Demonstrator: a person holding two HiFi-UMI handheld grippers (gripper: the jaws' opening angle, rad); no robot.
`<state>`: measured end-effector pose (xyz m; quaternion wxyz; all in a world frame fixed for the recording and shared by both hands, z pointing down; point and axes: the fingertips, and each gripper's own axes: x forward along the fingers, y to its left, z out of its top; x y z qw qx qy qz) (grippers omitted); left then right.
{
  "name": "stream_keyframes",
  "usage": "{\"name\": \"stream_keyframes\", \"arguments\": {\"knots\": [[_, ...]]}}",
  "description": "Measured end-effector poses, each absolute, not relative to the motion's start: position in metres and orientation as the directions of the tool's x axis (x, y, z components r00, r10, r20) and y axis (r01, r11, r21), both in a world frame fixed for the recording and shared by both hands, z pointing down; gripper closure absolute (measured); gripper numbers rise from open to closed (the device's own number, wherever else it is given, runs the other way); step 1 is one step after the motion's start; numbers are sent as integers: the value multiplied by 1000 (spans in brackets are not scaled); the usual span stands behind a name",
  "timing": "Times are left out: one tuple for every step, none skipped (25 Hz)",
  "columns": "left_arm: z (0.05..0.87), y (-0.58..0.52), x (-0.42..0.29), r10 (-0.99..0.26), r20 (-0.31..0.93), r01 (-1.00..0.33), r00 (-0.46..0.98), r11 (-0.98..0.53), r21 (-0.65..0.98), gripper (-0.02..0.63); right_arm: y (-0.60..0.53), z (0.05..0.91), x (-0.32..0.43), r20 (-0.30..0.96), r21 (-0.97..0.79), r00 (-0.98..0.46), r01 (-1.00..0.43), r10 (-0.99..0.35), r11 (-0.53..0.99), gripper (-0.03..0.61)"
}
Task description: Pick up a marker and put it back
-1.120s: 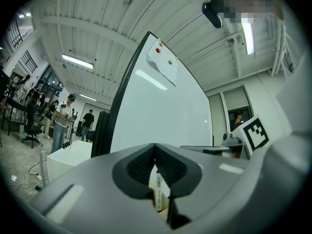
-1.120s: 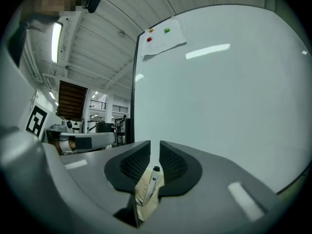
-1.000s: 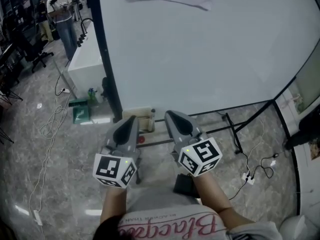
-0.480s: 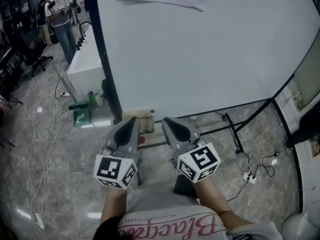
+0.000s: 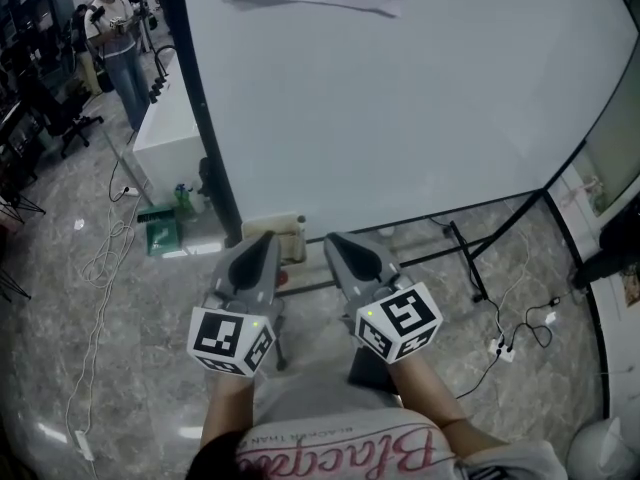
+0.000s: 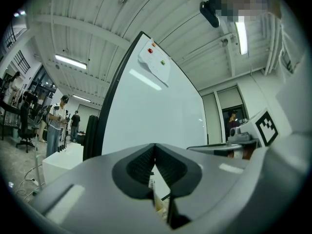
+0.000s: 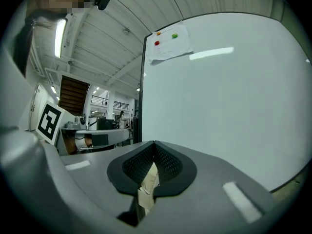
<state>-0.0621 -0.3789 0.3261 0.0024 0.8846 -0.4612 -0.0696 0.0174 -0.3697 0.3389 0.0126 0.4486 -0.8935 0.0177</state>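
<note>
Roughly at the far left of the head view a person (image 5: 112, 23) stands beside a white counter (image 5: 165, 133), with one green box (image 5: 160, 230) on the stone floor (image 5: 60, 298) below it. The left gripper (image 5: 264, 240) is held low before the person's body. In the left gripper view (image 6: 155, 148) its two ribbed jaws meet at the tips with nothing between them. Its marker cube (image 5: 230, 340) carries black-and-white squares.

Just right of it, in the gap between the two grippers, lies one small red object (image 5: 283, 279) at the foot of the whiteboard stand. It may be the marker, though it is too small to tell. It is clear of both sets of jaws. A beige cardboard box (image 5: 272, 232) sits just beyond it.

The right gripper (image 5: 334, 240) lies parallel to the left one and near it. Its jaws are likewise pressed together and empty in the right gripper view (image 7: 154, 144), and it bears a second marker cube (image 5: 400, 320).

One whiteboard (image 5: 420, 98) fills the upper right. It holds one paper sheet (image 7: 169, 45) pinned by two magnets, one red (image 7: 157, 43) and one green (image 7: 174, 35). No writing on the sheet is legible. Pink script on the person's shirt (image 5: 340, 455) appears upside down and begins "Blac".
</note>
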Motion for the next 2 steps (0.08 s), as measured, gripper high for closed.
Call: {"name": "stream_keyframes", "arguments": {"knots": [[326, -379, -62, -816, -122, -816, 565, -574, 68, 614, -369, 339, 18, 40, -19, -598, -802, -801, 597, 577], [325, -378, -62, -817, -122, -816, 564, -574, 68, 615, -369, 339, 18, 42, -17, -598, -801, -800, 598, 577]]}}
